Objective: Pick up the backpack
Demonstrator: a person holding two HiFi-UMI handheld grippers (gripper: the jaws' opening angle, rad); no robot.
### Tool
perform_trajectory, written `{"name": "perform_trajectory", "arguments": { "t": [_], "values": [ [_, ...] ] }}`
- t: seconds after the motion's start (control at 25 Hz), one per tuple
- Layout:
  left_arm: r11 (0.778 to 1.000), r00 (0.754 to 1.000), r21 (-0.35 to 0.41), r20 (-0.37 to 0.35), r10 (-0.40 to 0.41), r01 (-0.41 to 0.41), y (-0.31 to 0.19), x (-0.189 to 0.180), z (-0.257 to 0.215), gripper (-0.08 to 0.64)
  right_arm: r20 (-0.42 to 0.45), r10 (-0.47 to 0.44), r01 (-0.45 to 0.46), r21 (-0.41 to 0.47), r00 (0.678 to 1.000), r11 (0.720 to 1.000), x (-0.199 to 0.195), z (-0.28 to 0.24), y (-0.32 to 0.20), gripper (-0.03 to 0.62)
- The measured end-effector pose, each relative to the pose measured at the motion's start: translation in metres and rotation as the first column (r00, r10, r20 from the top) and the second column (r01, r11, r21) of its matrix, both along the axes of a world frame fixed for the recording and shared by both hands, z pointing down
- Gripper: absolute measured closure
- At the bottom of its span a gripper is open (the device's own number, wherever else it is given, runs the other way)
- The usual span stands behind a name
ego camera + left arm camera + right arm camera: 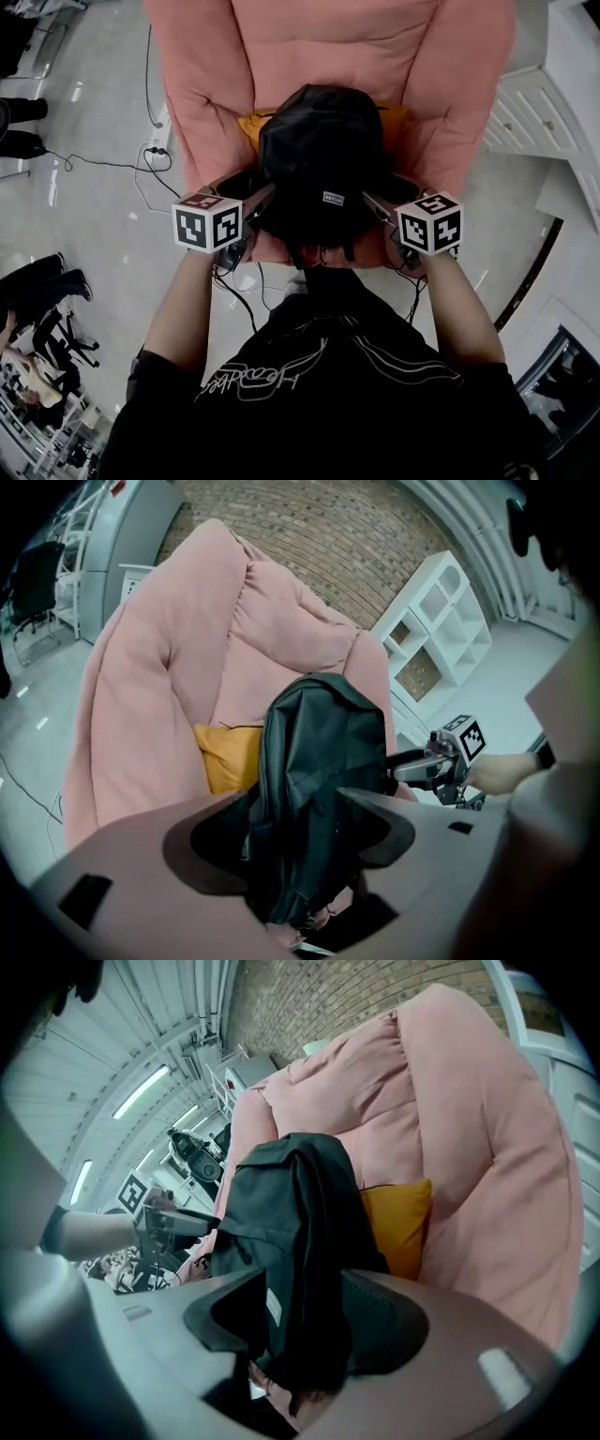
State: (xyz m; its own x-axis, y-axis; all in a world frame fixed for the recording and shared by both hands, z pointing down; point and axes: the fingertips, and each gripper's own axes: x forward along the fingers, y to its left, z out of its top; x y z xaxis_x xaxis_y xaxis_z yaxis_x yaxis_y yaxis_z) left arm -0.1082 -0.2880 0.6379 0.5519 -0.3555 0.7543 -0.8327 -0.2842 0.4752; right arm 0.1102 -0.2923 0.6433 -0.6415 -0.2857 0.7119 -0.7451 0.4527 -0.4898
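Seemingly at the grasp step, the left gripper (293,799) and right gripper (305,1279) flank the black backpack (323,159) standing on the pink armchair (206,84), fingers (422,855) open around its sides, so closing firmly should come before lifting.

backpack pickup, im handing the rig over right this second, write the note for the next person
Left hand-held gripper: jaws wide apart, one side of the backpack between them, not clamped.
Right hand-held gripper: jaws wide apart, the backpack's other side between them, not clamped.
Things: the black backpack stands upright on the seat of the pink armchair, with an orange cushion behind it.
Done: one gripper is placed at each side of the backpack.
Left: close both on it, then lift it off the seat.
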Motion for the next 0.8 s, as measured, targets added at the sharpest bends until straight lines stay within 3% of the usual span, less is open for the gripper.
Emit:
{"name": "perform_trajectory", "arguments": {
  "t": [0.28, 0.72, 0.8],
  "values": [
    [0.999, 0.999, -0.033, 0.026, 0.030, -0.029, -0.009, 0.000, 0.024, 0.293, -0.012, -0.022, 0.022, -0.018, 1.000, 1.000, -0.011, 0.016, -0.003, 0.345],
    [0.997, 0.999, -0.070, -0.017, 0.027, -0.028, -0.013, 0.005, 0.037, 0.299, 0.005, -0.022, 0.022, -0.084, 1.000, 0.996, -0.021, 0.038, -0.004, 0.354],
    [0.997, 0.999, -0.074, -0.021, 0.032, -0.034, -0.012, 0.005, 0.038, 0.309, 0.008, -0.027, 0.028, -0.087, 1.000, 0.996, -0.023, 0.039, -0.002, 0.394]
  ]
}}
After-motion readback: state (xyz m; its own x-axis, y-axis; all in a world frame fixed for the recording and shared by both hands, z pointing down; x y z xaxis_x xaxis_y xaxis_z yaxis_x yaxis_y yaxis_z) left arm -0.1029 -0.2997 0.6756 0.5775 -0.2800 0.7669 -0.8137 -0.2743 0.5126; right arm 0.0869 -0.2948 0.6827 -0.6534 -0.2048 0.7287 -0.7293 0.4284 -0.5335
